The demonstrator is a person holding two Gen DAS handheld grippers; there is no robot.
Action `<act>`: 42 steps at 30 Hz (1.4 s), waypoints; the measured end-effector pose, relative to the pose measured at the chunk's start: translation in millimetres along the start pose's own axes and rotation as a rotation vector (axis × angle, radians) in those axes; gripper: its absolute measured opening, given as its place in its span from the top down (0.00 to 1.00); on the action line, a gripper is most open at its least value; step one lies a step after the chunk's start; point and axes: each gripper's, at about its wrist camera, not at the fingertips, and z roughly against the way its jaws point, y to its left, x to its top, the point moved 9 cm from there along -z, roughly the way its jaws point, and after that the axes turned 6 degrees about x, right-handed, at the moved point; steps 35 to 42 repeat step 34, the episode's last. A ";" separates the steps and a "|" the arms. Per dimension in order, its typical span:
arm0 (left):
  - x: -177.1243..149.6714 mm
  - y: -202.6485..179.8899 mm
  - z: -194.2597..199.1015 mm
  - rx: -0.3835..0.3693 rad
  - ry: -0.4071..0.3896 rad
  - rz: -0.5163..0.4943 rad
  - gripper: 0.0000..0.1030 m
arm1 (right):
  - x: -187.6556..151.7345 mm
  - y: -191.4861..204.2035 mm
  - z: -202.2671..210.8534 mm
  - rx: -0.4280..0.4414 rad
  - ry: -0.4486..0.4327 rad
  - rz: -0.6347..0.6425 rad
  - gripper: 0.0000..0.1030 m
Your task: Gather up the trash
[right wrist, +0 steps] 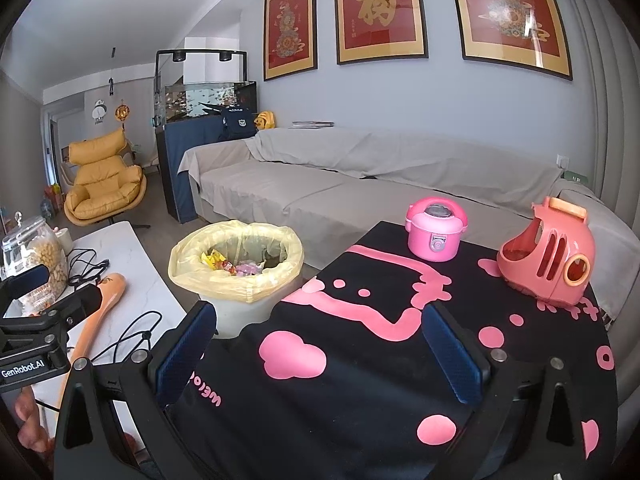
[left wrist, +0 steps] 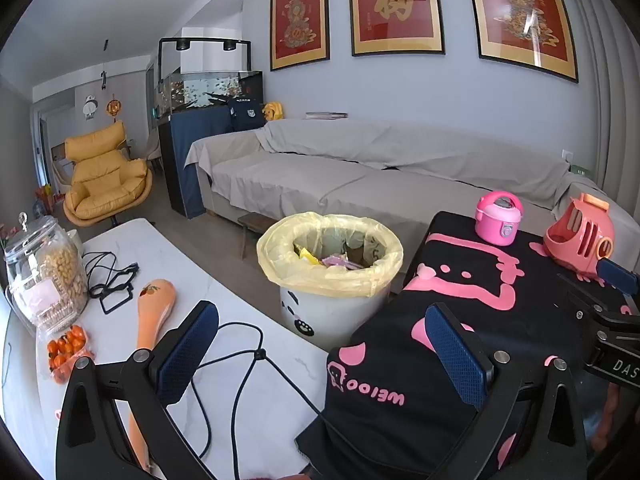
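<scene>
A white trash bin (left wrist: 328, 312) (right wrist: 240, 312) with a yellow liner stands on the floor between the marble table and the black-clothed table. Yellow and pink wrappers (left wrist: 328, 260) (right wrist: 234, 266) lie inside it. My left gripper (left wrist: 320, 352) is open and empty, hovering over the gap in front of the bin. My right gripper (right wrist: 316, 352) is open and empty above the black cloth (right wrist: 360, 380), right of the bin. Each gripper shows at the edge of the other's view.
The white marble table (left wrist: 248, 380) carries a black cable (left wrist: 240, 360), an orange spoon-shaped object (left wrist: 154, 308), a pack of small orange fruit (left wrist: 66, 350) and a glass jar (left wrist: 44, 276). On the black cloth stand a pink toy cooker (right wrist: 434, 234) and a salmon toy (right wrist: 548, 256). A grey sofa (left wrist: 360, 176) lies behind.
</scene>
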 end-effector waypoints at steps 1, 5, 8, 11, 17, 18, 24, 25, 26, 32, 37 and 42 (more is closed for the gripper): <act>0.9 1.3 -1.0 -0.001 0.000 -0.001 0.01 | 0.1 -0.1 -0.1 0.000 0.001 -0.001 0.01; 0.4 0.3 -0.1 -0.002 -0.003 -0.002 0.01 | -0.6 -1.0 0.0 0.001 -0.002 -0.001 0.01; 1.0 1.4 -0.8 -0.001 -0.001 -0.001 0.01 | -0.7 -1.1 -0.2 0.001 0.000 0.002 0.01; 0.9 1.7 -0.9 0.001 0.000 -0.002 0.01 | -0.8 -1.2 -0.4 0.001 0.002 0.000 0.01; 1.6 3.5 -1.9 -0.003 0.000 0.001 0.01 | -1.5 -0.8 -0.6 0.002 0.005 0.001 0.01; 2.0 3.9 -2.4 -0.002 0.000 0.000 0.01 | -1.5 0.5 -0.2 0.002 0.006 0.001 0.01; 1.1 5.0 -3.4 0.002 0.003 0.003 0.01 | -2.1 2.4 0.1 0.002 0.010 0.001 0.01; 1.6 5.1 -3.4 0.001 0.002 0.004 0.01 | -2.4 2.3 0.2 0.000 0.009 0.002 0.01; 2.1 5.5 -3.6 0.003 0.002 0.004 0.01 | -1.9 2.3 0.0 -0.001 0.009 0.002 0.01; 1.3 10.0 -9.6 0.017 0.016 0.025 0.01 | -1.6 2.8 0.2 -0.001 0.011 0.001 0.01; 1.6 9.4 -12.5 0.011 0.025 0.031 0.01 | -2.1 2.4 0.2 -0.001 0.011 -0.001 0.01; 1.6 9.4 -12.5 0.011 0.025 0.031 0.01 | -2.1 2.4 0.2 -0.001 0.011 -0.001 0.01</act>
